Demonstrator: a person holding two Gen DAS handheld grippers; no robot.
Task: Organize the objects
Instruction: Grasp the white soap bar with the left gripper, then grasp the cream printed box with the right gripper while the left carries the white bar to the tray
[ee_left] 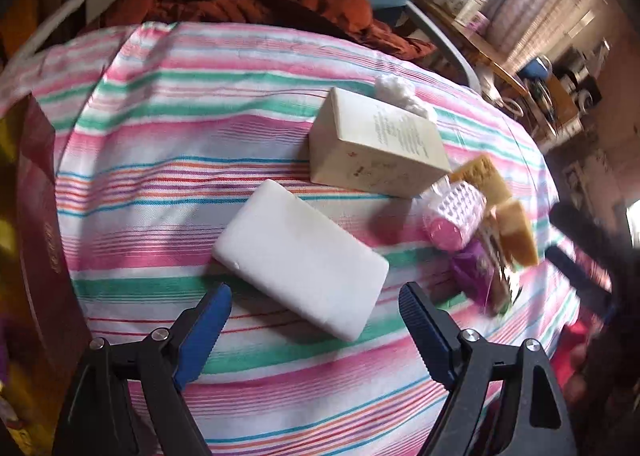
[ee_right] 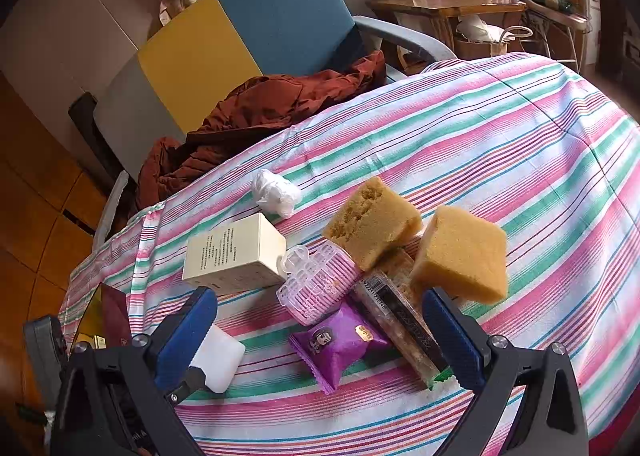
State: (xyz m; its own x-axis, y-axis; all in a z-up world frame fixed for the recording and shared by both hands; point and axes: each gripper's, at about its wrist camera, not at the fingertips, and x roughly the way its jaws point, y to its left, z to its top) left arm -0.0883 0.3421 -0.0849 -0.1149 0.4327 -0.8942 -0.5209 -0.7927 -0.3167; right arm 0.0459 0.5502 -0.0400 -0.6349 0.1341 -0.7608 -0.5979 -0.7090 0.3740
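Note:
A white foam block lies on the striped cloth just ahead of my open, empty left gripper; it also shows in the right wrist view. A cream box stands behind it. Beside the box lie a pink lattice roller, two yellow sponges, a purple snack packet and a long wrapped bar. My right gripper is open and empty, hovering over the purple packet.
A dark red box stands at the table's left edge. A crumpled white tissue lies behind the cream box. A rust jacket lies on a blue and yellow chair beyond the table. A wooden side table stands at the back right.

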